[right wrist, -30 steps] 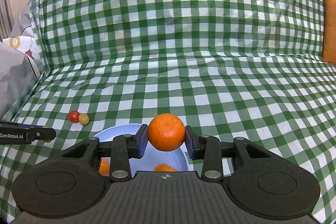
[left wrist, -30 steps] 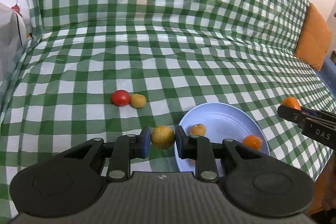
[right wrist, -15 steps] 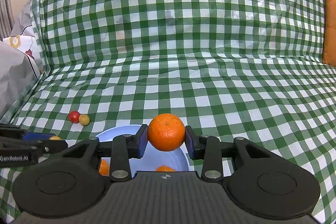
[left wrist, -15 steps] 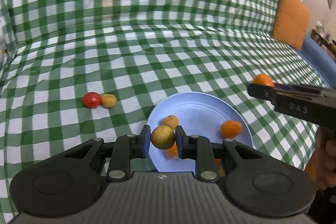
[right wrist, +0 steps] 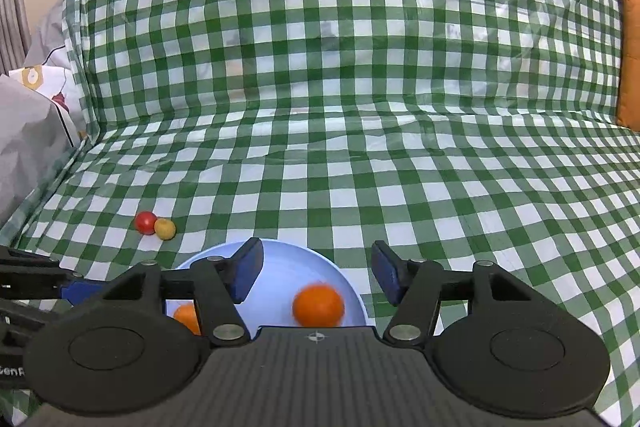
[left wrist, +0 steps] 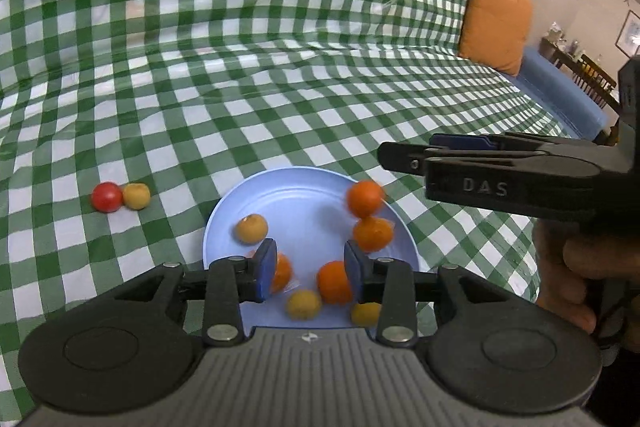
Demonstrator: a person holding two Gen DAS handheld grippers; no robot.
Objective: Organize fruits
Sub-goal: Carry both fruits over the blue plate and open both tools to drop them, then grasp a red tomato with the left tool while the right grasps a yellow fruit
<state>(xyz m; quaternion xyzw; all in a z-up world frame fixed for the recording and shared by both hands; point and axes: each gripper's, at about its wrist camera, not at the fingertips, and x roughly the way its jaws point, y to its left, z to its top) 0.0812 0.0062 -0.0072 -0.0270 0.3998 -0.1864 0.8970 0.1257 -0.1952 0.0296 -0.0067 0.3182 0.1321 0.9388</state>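
Observation:
A light blue plate point(left wrist: 304, 195) lies on the green checked cloth and holds several orange and yellow fruits. My left gripper point(left wrist: 308, 263) is open and empty just above the plate's near side; a small yellow fruit point(left wrist: 303, 304) lies in the plate below it. My right gripper point(right wrist: 316, 269) is open over the plate point(right wrist: 280, 259); an orange point(right wrist: 318, 305) is blurred below it, and shows blurred in the left wrist view point(left wrist: 365, 198). The right gripper also shows in the left wrist view point(left wrist: 404, 157). A red tomato point(left wrist: 106, 197) and a yellow fruit point(left wrist: 136, 195) lie touching on the cloth, left of the plate.
The checked cloth covers a sofa seat and backrest point(right wrist: 340, 47). An orange cushion point(left wrist: 496, 15) leans at the right end. Grey and white bedding point(right wrist: 28, 115) lies at the left. The red tomato point(right wrist: 145, 222) and yellow fruit point(right wrist: 165, 228) show left of the plate.
Both grippers have opened. The left one let its yellow fruit go into the plate, and the right one let its orange go, which is dropping to the plate.

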